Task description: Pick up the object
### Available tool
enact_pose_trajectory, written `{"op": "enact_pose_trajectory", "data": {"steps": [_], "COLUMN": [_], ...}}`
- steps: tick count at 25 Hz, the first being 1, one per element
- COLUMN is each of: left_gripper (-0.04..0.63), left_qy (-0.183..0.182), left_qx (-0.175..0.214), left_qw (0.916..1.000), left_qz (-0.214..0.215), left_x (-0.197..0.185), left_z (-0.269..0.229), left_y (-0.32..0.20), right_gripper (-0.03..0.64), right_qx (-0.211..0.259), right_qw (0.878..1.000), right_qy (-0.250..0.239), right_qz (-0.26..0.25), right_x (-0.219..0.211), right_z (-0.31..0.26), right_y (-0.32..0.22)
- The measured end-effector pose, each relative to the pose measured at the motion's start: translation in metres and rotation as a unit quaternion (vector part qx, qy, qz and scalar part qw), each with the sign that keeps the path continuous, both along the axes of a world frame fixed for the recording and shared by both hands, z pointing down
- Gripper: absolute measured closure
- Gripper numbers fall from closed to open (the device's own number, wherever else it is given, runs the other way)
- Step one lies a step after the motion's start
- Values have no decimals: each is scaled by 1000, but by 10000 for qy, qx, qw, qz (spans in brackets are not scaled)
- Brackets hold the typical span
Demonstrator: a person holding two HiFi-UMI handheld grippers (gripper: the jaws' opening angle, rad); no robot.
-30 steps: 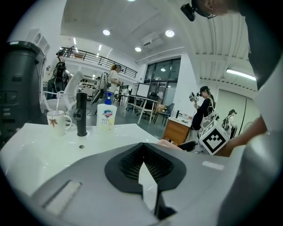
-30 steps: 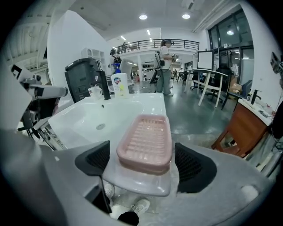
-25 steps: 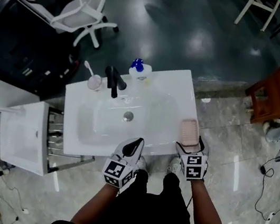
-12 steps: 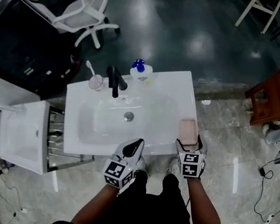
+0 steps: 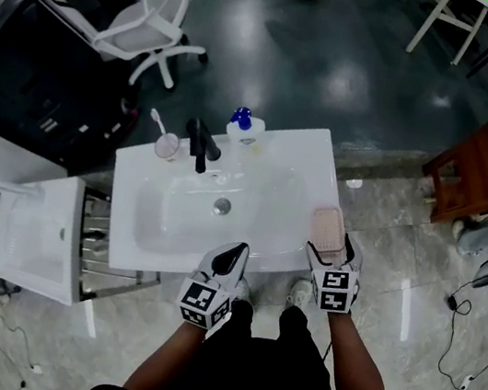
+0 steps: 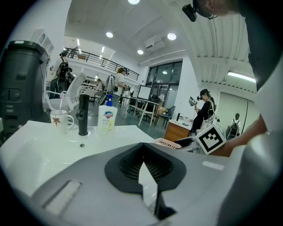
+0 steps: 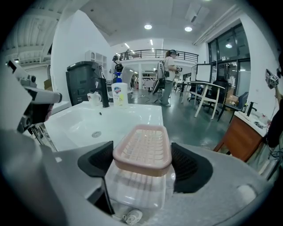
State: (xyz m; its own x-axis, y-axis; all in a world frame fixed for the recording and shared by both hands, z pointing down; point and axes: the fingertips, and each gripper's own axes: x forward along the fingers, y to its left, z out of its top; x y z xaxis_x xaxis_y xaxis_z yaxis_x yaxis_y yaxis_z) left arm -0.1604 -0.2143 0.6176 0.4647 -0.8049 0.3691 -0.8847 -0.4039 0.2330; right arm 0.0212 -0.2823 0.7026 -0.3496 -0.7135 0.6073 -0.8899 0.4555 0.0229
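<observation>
Located soap dish at centre right of the head view, lying flat on the right rim of the sink, lengthwise up the frame. Found right gripper at its near end, jaws spread wide and straddling it. Checked in the right gripper view: pads set against both long sides of the dish, no gap visible on either side, base resting on the rim with its reflection beneath. Judged as grip taken, lift not begun.

Found left gripper at lower centre, over the front edge of the sink, jaws together, nothing between them. Clear of the work.

Noted tap, soap bottle and cup at upper centre, well apart from the dish.

Recommended for the lift:
- Hold the squeeze on the body under the lip, not on the flared lip alone.
- Confirm a firm, even bite before raising; smooth plastic, likely to slip or twist.
- Raise straight up and level, away from the bowl.
- Keep the left gripper parked.
</observation>
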Motion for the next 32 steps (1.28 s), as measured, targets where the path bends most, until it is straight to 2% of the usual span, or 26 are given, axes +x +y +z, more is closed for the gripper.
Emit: {"op": "enact_pose_trajectory", "data": {"steps": [5,12,21,26,32], "left_gripper": [578,578,578,577,574], "left_qy": [38,75,101,138,278], "left_qx": [35,301,942,1183,1477], "left_qw": [10000,9994,9947,9917,9877], "left_qz": [1,-158,-398,-476,-433], "left_x": [1,-7,-25,-33,-33], "left_z": [-4,-21,-61,-78,-93], "left_y": [-4,-14,-36,-40,-44], "right_gripper": [209,209,209,209,210], "right_qx": [357,1091,2262,2624,2814], "right_qw": [9992,9934,9684,9568,9516], "right_qy": [-139,-298,-984,-1128,-1103], "right_qz": [-92,-171,-378,-551,-552], "right_x": [-7,-20,-45,-50,-50], "right_z": [-36,-103,-212,-248,-260], "right_y": [-10,-28,-36,-34,-36]}}
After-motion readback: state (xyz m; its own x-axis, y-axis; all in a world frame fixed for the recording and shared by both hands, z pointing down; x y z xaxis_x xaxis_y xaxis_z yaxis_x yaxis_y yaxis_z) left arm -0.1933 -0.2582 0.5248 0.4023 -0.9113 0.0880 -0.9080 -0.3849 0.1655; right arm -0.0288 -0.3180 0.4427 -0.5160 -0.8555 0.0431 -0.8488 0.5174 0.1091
